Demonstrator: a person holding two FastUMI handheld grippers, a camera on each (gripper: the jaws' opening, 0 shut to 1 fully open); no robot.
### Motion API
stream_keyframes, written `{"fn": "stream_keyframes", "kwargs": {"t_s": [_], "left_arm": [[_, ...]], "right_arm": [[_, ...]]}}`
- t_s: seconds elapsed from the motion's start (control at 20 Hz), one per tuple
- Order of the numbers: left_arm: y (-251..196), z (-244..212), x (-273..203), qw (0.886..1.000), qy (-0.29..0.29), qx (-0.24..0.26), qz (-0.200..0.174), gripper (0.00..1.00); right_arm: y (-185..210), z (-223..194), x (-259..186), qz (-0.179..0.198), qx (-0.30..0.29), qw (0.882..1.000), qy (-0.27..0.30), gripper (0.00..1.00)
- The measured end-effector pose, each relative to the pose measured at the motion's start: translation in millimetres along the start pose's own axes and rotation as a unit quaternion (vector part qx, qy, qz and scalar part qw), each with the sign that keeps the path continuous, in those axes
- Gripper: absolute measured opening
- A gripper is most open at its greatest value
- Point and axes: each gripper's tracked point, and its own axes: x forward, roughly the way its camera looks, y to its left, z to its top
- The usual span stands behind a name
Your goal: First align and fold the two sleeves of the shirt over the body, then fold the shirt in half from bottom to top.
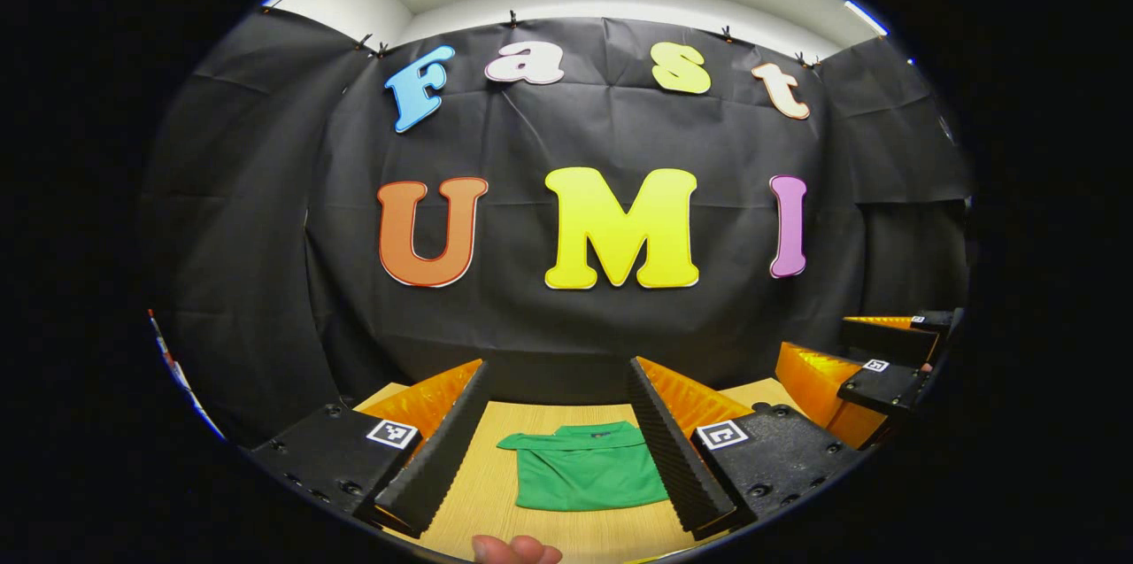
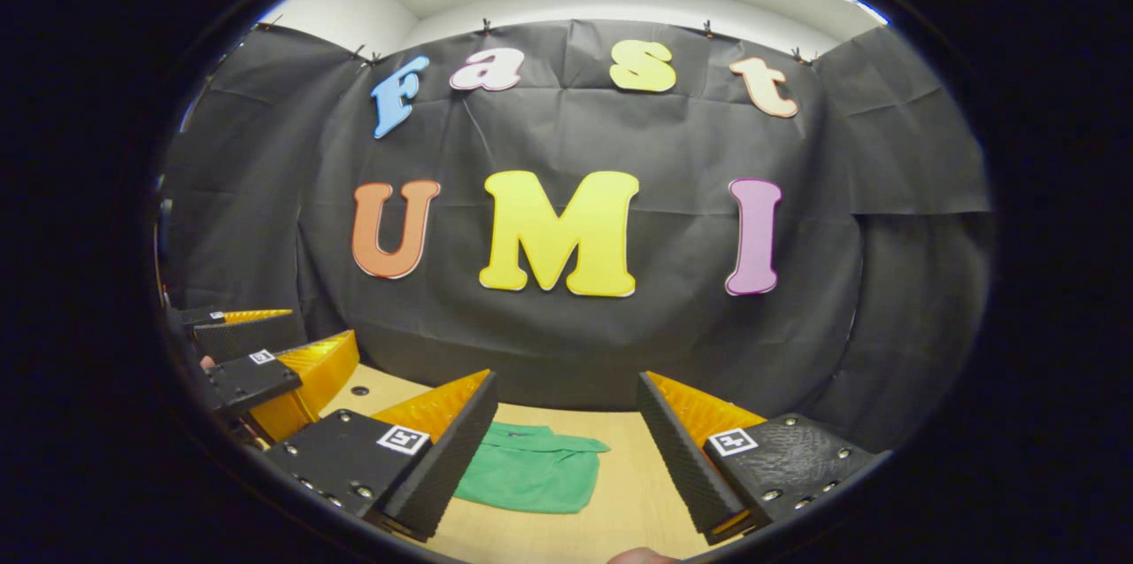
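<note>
Green polo shirt (image 1: 586, 474) lies compactly folded on the desk (image 1: 566, 529); both hand-held grippers (left (image 1: 560, 436), right (image 2: 566, 449)) hover spread wide above it. Snagging it could undo the folds.

Both cameras sit raised above the light wooden counter (image 1: 566, 529), facing the booth's black cloth wall (image 1: 566, 139) head-on from a moderate distance. Side by side, they share the wall, the counter and the folded green shirt (image 1: 586, 467).
</note>
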Motion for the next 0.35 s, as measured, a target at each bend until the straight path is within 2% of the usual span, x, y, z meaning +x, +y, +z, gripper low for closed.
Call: {"fn": "stream_keyframes", "kwargs": {"t_s": [0.35], "left_arm": [[-5.8, -1.9, -1.2, 1.0, -0.001, -0.002, -0.012, 0.98]], "right_arm": [[0.9, 2.0, -2.9, -0.003, 0.001, 1.0, -0.003, 0.99]]}}
